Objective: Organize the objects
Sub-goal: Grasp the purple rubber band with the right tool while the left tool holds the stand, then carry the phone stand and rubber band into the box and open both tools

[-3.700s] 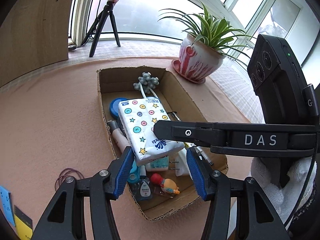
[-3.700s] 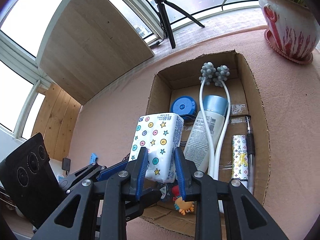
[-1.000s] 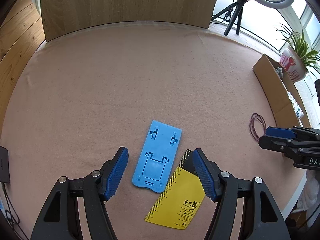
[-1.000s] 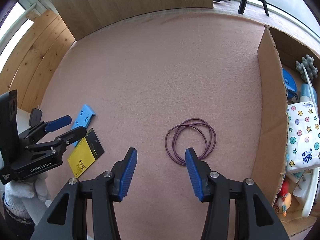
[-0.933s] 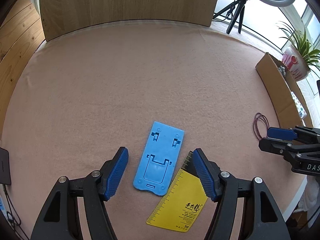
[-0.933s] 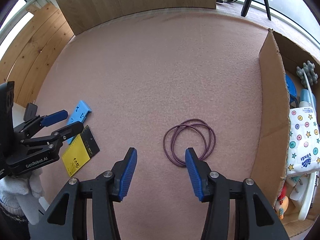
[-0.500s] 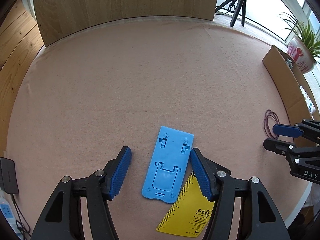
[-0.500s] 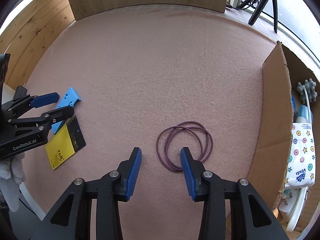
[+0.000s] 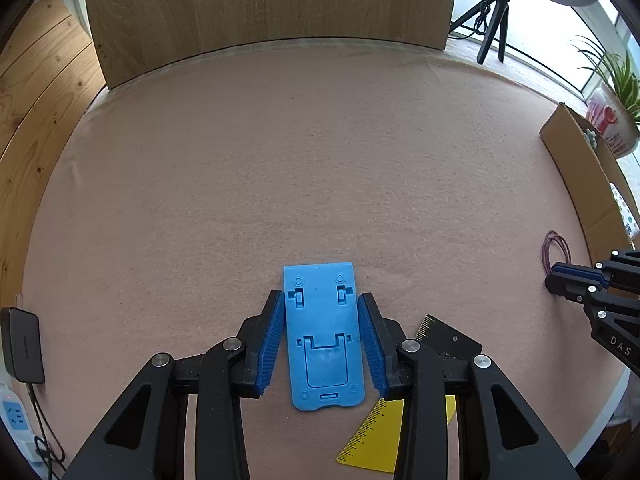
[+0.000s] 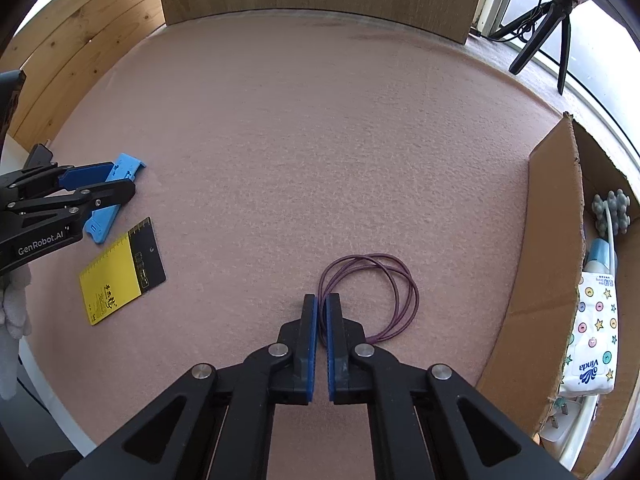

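A blue plastic phone stand [image 9: 322, 336] lies flat on the pink felt table [image 9: 320, 160]. My left gripper [image 9: 321, 300] is closed around it, with both blue pads [image 9: 272, 340] against its long sides. A loop of thin purple cord [image 10: 372, 292] lies near the cardboard box [image 10: 552, 240]. My right gripper [image 10: 322, 306] is shut on the loop's left edge, and the cord runs into the narrow slit between the pads. In the right wrist view the left gripper [image 10: 120, 182] appears at far left, holding the stand [image 10: 102, 222].
A yellow and black ruler card [image 10: 116, 276] lies just right of the stand, partly under the left gripper's finger [image 9: 448, 336]. The box holds a tissue pack [image 10: 592, 336] and several small items. A wooden board [image 9: 272, 0] stands at the back, a tripod [image 10: 548, 28] and plant pot [image 9: 612, 120] beyond the box.
The left gripper moved forward over the stand and closed from wide open onto its sides. The right gripper came down to the purple loop and closed on its left edge.
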### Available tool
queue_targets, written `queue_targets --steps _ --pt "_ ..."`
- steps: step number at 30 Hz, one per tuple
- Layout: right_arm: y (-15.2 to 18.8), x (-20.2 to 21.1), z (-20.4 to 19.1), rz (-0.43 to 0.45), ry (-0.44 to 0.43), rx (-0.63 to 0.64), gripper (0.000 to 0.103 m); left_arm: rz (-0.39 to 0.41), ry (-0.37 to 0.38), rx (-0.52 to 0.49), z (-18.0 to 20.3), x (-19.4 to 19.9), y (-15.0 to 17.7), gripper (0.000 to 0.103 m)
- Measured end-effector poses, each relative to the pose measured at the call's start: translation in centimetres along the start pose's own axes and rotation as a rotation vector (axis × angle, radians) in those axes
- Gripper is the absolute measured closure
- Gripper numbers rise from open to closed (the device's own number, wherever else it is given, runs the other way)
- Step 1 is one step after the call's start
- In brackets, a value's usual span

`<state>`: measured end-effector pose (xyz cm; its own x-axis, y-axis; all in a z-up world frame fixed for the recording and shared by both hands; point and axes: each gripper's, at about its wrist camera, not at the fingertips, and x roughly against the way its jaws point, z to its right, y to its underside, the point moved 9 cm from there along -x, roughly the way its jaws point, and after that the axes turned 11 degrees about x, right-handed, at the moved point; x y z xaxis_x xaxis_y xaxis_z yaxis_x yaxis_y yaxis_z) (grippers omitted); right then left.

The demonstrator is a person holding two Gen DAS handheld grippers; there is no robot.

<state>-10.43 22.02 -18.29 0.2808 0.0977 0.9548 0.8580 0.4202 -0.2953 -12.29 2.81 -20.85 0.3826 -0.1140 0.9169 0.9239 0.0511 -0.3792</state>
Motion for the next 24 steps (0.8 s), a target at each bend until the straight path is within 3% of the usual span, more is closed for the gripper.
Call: queue_targets --steps 3,10,24 --pt "0.0 0.0 0.2 0.013 -0.033 -0.034 0.100 0.008 0.005 0.029 -1.1 0.5 0.5 0.063" --pt "0.7 1.9 1.5 0.092 -0.199 -0.228 0.100 0.017 0.023 0.110 -2.8 1.5 1.8 0.063" --pt "0.7 8.9 4.4 0.263 -0.246 -0.339 0.100 0.047 0.093 0.148 -2.5 3.8 1.3 0.064"
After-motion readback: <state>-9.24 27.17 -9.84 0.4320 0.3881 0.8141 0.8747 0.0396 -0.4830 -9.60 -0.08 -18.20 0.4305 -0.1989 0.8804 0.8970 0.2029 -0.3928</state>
